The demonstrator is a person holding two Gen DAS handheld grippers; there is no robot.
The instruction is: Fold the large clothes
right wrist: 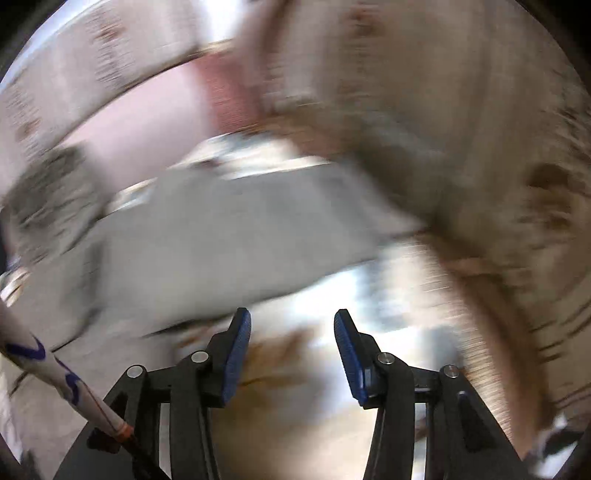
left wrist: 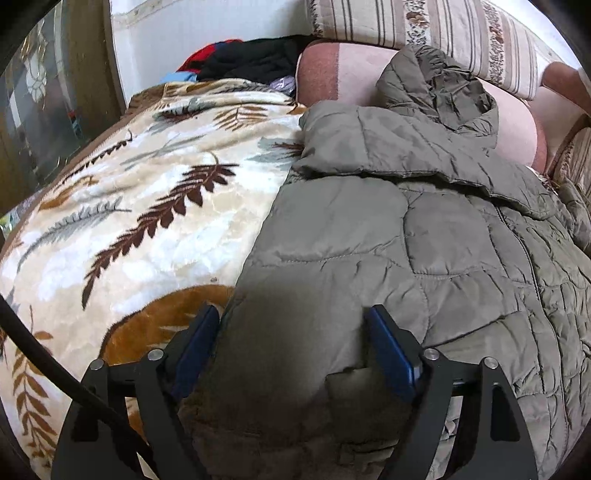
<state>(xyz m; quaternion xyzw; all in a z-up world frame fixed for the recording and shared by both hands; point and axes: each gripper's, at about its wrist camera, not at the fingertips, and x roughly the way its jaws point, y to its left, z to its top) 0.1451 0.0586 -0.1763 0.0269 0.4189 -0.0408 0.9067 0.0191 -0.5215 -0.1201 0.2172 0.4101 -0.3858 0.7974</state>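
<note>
An olive-grey quilted jacket [left wrist: 424,229] lies spread on a leaf-patterned blanket [left wrist: 129,206], its hood [left wrist: 439,88] lying against a pink cushion. One sleeve [left wrist: 369,147] is folded across the chest. My left gripper [left wrist: 291,314] is open, its blue pads either side of the jacket's lower hem, which bulges up between them. The right wrist view is heavily motion-blurred. My right gripper [right wrist: 291,317] is open and empty above the blanket, just below a grey blurred stretch of the jacket [right wrist: 221,236].
A pink cushion [left wrist: 369,74] and striped sofa back [left wrist: 424,26] lie beyond the jacket. A pile of dark and red clothes [left wrist: 251,59] sits at the far end of the blanket. A cabinet with glass [left wrist: 33,110] stands at left.
</note>
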